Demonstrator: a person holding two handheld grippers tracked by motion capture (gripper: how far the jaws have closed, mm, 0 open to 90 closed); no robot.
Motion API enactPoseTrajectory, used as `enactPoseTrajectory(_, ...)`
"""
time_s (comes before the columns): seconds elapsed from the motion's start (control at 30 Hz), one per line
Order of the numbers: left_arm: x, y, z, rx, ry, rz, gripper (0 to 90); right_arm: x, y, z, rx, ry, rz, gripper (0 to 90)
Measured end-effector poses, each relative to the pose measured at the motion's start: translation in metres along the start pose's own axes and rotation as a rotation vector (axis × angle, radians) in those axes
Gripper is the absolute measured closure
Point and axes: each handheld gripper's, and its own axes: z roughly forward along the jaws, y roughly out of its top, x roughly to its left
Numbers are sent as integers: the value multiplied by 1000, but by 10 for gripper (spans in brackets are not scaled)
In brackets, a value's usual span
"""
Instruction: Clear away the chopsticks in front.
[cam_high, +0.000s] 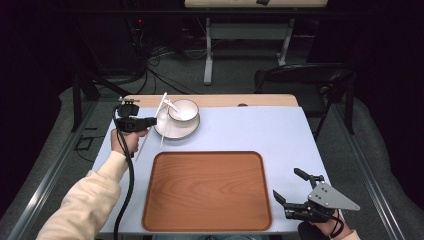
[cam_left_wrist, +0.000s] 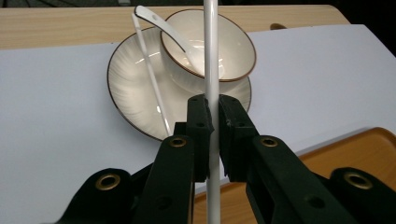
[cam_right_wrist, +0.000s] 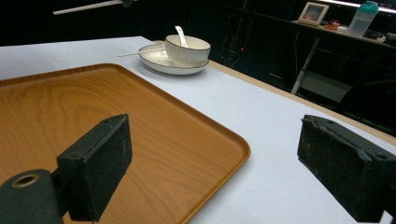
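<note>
Your left gripper (cam_left_wrist: 212, 114) is clamped on one white chopstick (cam_left_wrist: 211, 56), which stands upright through the middle of the left gripper view and hangs lifted off the table at left of centre in the high view. The second chopstick (cam_left_wrist: 152, 70) leans on the plate (cam_left_wrist: 126, 84), its upper end near the spoon (cam_left_wrist: 163, 29) that rests in the bowl (cam_left_wrist: 233, 42). The tray (cam_high: 207, 190), in the lower middle of the high view, holds nothing, so you are at the start as I judge it: one stick picked up, the other stick, spoon, bowl and plate yet to go.

Your right gripper (cam_high: 292, 192) sits at the lower right, jaws spread wide with nothing between them, just off the tray's right rim.

The tray's raised lip lies between stick and tray floor; carry over it. The plate sits close to the table's far edge, with clear cloth to its right.
</note>
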Motion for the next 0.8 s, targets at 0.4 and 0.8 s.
enactPoseTrajectory(0.4,-18,-34,-12,-21,-41,-2,837,1,0,0,1,3,-3,95)
enactPoseTrajectory(0.8,-30,-82,-14,-21,-41,-48,837,0,0,0,2,4,-1,94)
